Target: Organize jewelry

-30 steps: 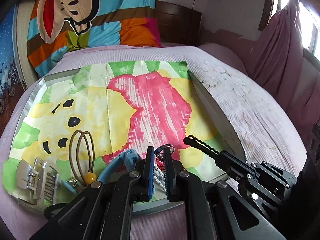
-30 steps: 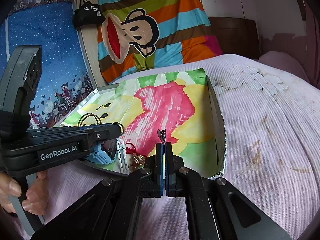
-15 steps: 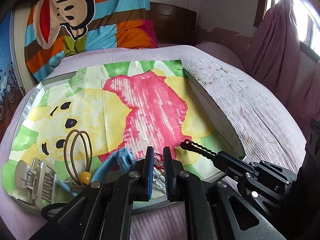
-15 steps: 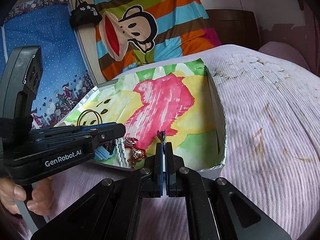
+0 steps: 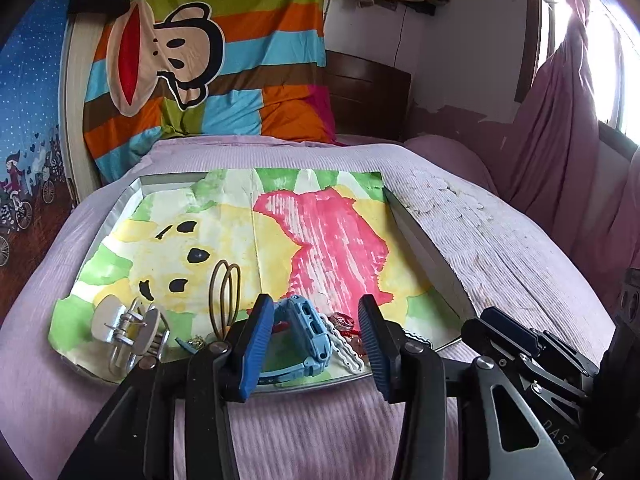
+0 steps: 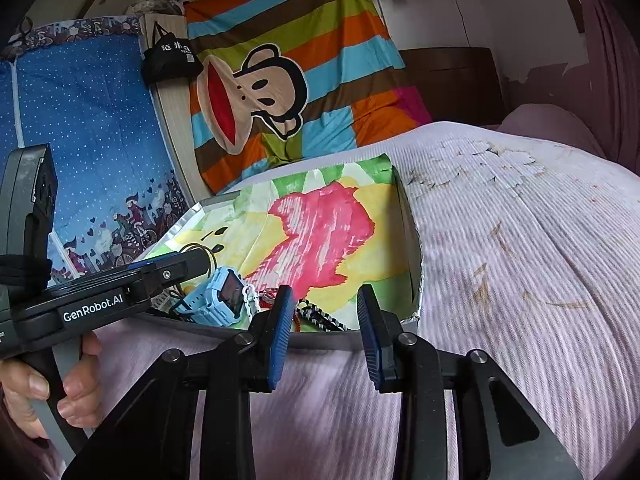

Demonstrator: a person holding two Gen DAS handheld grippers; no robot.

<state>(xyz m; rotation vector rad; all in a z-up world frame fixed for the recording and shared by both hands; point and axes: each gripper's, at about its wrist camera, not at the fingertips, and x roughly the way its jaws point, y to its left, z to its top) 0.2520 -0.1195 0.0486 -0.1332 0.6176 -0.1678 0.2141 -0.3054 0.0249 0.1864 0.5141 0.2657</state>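
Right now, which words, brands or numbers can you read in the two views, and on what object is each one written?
"GenRobot.AI": white print on the side of the left gripper.
"DAS": faint raised letters on the black body of the right gripper; more may be cut off.
White Chinese characters on the black bag: too small to read.
Blue watch: nothing readable on it.

Bed [image 5: 500, 264] covered w/ lilac spread; striped monkey blanket [image 5: 208, 64] hung at headboard [image 5: 368, 92]; daylight admitted thru window [image 5: 608, 48], right.
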